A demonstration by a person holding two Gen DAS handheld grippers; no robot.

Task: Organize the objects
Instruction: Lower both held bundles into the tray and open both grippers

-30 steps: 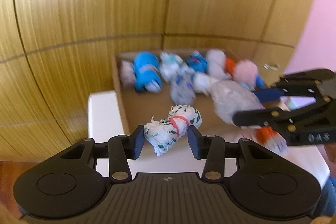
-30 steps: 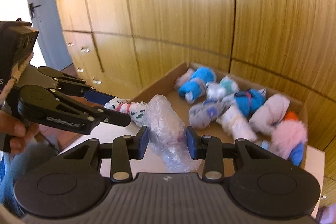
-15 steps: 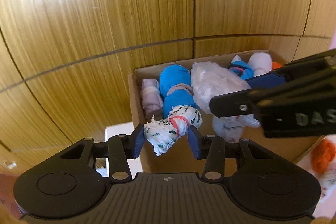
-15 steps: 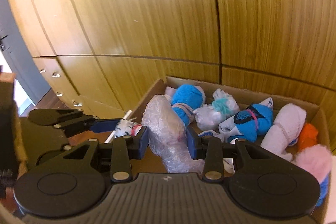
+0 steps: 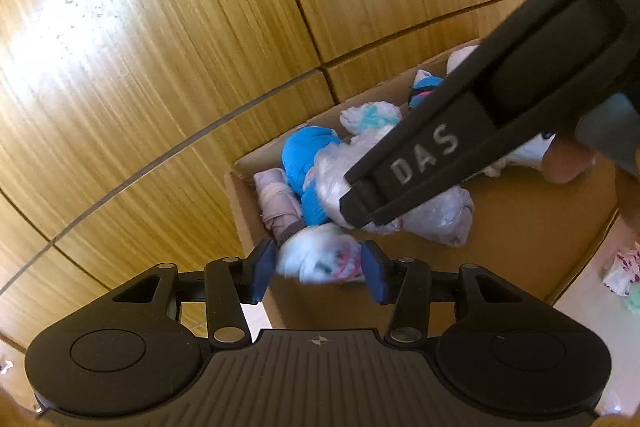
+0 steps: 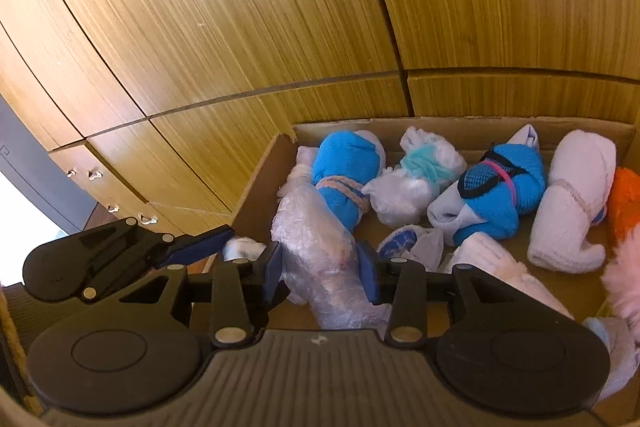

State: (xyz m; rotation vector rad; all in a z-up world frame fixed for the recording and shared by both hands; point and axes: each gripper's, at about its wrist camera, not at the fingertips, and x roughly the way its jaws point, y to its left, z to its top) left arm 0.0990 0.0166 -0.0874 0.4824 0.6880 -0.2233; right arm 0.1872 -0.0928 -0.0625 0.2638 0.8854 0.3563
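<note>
So right up front, the left gripper (image 5: 319, 269) has a blurry white rolled-up sock bundle with a pink band (image 5: 320, 259) between its blue pads, and the jaws are opening. There's a sliver of gap on both sides, so it looks let go, sitting just over the near left corner of the brown cardboard box (image 5: 520, 227).

Same story on the right: the right gripper (image 6: 322, 271) has a crinkly clear-plastic-wrapped bundle (image 6: 316, 247) between its pads, jaws opening too, though the wrap seems pressed against both pads. That bundle reaches into the box's near left part, leaning on the bright blue sock roll tied with beige string (image 6: 344, 171).

In the left wrist view the right gripper's big black finger cuts diagonally across and hides most of the box.

Further in, the box holds a pale lilac roll (image 5: 278, 203) in the corner, a white bundle with a teal tie (image 6: 420, 179), a blue mesh-patterned roll with a pink band (image 6: 492, 195), a fluffy white roll (image 6: 576, 199), something orange (image 6: 626, 203) and a pink fuzzy thing (image 6: 624, 279) at the right edge.

Behind everything are wood-grain cabinet doors (image 6: 240, 7).
</note>
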